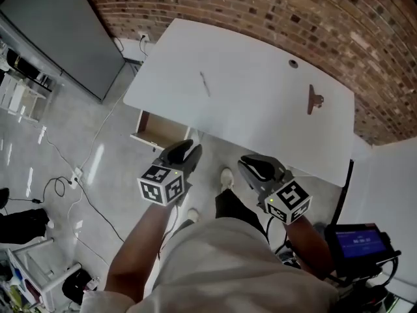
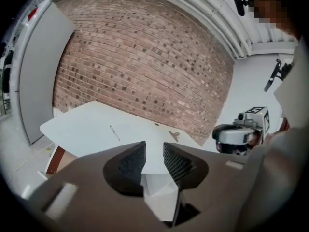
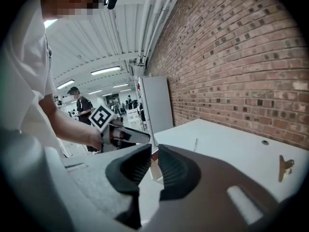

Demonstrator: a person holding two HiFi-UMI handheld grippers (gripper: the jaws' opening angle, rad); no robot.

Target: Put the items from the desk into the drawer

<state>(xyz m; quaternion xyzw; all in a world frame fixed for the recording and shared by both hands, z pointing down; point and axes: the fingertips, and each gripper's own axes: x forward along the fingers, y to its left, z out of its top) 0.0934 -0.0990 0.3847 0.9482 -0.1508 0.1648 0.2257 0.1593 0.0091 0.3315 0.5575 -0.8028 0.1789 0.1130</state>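
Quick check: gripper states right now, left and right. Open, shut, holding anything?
Left gripper: open, nothing between the jaws.
Right gripper: jaws narrowly apart, empty.

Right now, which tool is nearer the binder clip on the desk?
Right. The right tool hangs off the near edge of the desk, below-left of the binder clip; the left tool is farther left, beside the open drawer.

Your thin pen is lying at the white desk's centre, the brown clip is resting at its right, and the wooden drawer is standing open at centre left.
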